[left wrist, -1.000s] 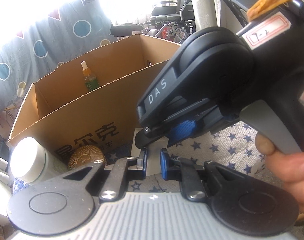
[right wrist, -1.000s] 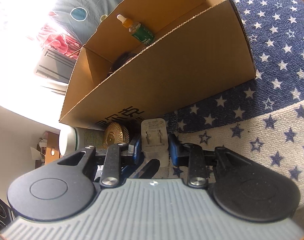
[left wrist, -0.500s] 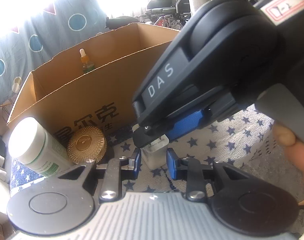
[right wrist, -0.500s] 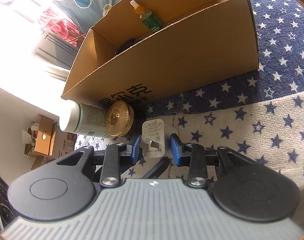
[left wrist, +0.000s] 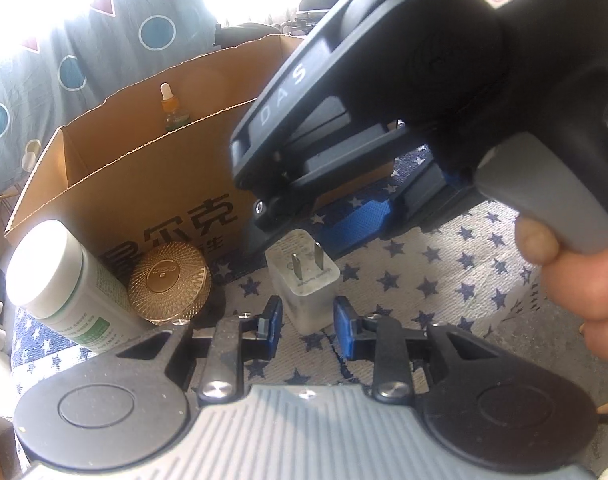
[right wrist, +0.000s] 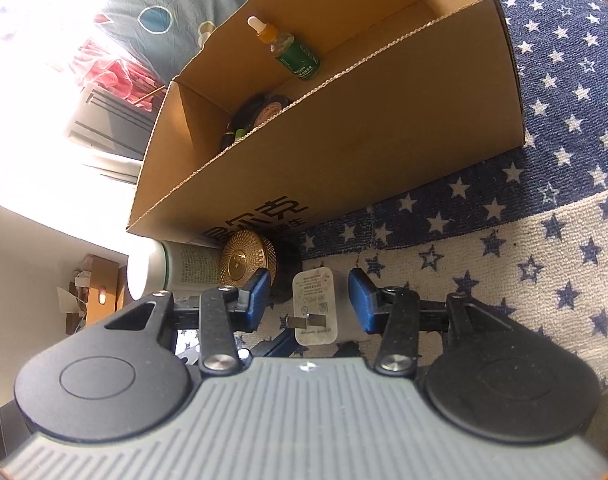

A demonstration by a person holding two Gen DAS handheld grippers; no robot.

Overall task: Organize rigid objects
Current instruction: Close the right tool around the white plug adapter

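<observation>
A white plug adapter (left wrist: 304,280) with two prongs lies on the star-patterned cloth; it also shows in the right wrist view (right wrist: 315,306). My left gripper (left wrist: 307,324) is open with the adapter's near end between its fingers, not touching. My right gripper (right wrist: 309,294) is open above the adapter and apart from it; its body fills the upper right of the left wrist view. A gold-lidded jar (left wrist: 168,282) and a white bottle (left wrist: 64,284) lie on the cloth left of the adapter, against a cardboard box (right wrist: 363,132).
The box holds a dropper bottle (right wrist: 288,50), a round tin and a small dark item. A hand (left wrist: 575,280) grips the right gripper's handle. Star-patterned cloth (right wrist: 543,240) spreads to the right. A circle-patterned sheet hangs behind the box.
My right gripper opened and let go of the adapter, then lifted away; the adapter now lies on the cloth. My left gripper opened wider and drew back a little.
</observation>
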